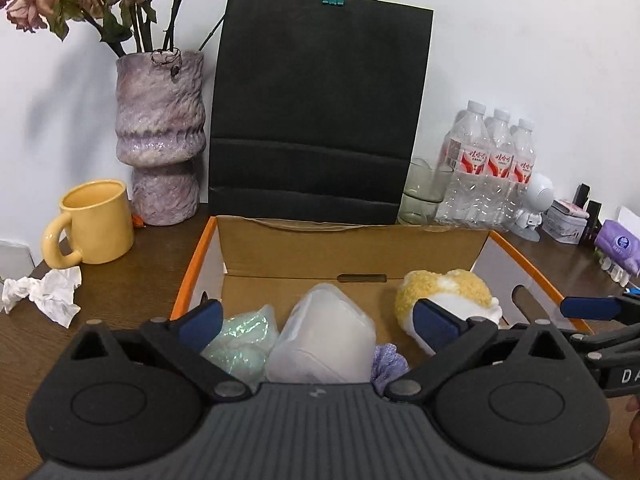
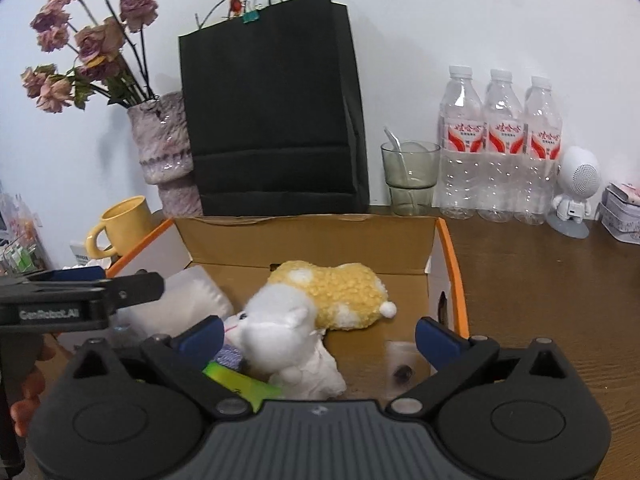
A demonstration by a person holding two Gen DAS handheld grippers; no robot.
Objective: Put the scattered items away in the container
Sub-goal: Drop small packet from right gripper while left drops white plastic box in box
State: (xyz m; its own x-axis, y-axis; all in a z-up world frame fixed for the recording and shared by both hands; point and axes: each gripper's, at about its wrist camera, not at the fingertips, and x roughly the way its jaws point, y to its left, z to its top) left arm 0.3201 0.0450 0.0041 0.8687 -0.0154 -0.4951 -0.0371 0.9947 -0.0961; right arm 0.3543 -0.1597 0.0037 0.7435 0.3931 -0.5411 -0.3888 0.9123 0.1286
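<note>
An open cardboard box with orange rims (image 1: 352, 252) (image 2: 304, 240) stands on the wooden table. Inside lie a yellow and white plush toy (image 1: 444, 292) (image 2: 332, 292), a white plastic pouch (image 1: 324, 344) (image 2: 188, 300), an iridescent packet (image 1: 244, 336), a purple fabric piece (image 1: 388, 364) and a green item (image 2: 240, 384). My left gripper (image 1: 316, 324) is open above the pouch, over the box's near side. My right gripper (image 2: 318, 334) is open over the box, above the plush toy's white head. A crumpled white tissue (image 1: 44, 294) lies on the table left of the box.
A yellow mug (image 1: 90, 224) (image 2: 120, 224) and a purple vase of dried flowers (image 1: 160, 136) stand at the left. A black paper bag (image 1: 320, 104) stands behind the box. A glass (image 2: 410, 178), three water bottles (image 2: 500, 144), a white figurine (image 2: 574, 192) and tins stand at the right.
</note>
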